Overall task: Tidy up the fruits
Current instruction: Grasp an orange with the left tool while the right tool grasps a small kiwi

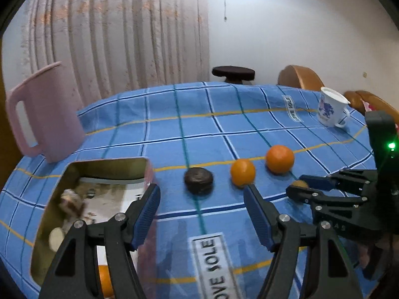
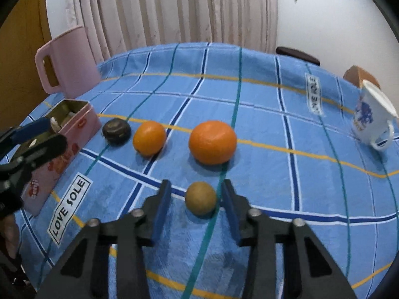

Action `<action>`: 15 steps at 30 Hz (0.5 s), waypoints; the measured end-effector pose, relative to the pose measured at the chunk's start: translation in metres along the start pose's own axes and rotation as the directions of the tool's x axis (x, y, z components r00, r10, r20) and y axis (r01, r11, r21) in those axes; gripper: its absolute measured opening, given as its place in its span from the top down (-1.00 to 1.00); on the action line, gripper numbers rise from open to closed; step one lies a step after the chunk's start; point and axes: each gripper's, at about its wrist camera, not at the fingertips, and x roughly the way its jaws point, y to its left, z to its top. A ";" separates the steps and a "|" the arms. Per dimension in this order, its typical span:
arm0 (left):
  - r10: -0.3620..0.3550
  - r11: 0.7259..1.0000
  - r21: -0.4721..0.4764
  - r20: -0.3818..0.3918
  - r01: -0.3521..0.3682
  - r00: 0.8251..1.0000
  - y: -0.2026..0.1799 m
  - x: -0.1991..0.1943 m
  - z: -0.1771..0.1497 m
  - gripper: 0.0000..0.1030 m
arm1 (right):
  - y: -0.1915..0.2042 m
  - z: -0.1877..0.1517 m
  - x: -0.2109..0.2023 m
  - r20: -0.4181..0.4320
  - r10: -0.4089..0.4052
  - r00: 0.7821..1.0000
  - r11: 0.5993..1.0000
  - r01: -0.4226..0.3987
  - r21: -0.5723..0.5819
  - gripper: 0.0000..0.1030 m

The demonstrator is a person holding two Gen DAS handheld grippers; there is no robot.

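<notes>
Picking step: I'm on the grab of the small brown fruit [image 2: 200,198]; it's well apart from the pink tin [image 1: 109,160], nearer to me than the row of fruit.
Right gripper [image 2: 196,184]: fingers straddle that brown fruit, slim gap showing on both sides, so I'd say nothing's gripped yet.
Left gripper [image 1: 202,188]: spread wide, empty, hanging right at the tin's open end.
Tin: open, one orange fruit [image 1: 104,281] peeking inside along with some bits I can't make out.
Row out from the tin: dark round fruit [image 2: 116,130] just beside it, then the small orange [image 2: 149,138], then the big orange [image 2: 212,142] farthest from the tin.
Far stuff: pink jug [image 2: 67,62] behind the tin, mug [image 2: 371,119] way off on the other side.
Next move, my guess: pinch gently since it's round and could roll, lift, carry it over to the tin.
</notes>
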 end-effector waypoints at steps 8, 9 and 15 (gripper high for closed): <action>-0.069 0.997 0.031 -0.051 0.071 0.996 -0.025 0.032 0.015 -0.37 | -0.007 -0.003 -0.017 0.086 -0.056 0.995 0.997 0.052 0.050 0.44; -0.064 0.997 0.037 -0.056 0.066 0.996 -0.027 0.037 0.016 -0.37 | -0.008 -0.003 -0.018 0.092 -0.062 0.994 0.997 0.057 0.055 0.44; -0.093 0.994 0.046 -0.098 0.097 0.991 -0.035 0.063 0.024 -0.16 | -0.014 -0.004 -0.025 0.116 -0.079 0.990 0.994 0.069 0.090 0.44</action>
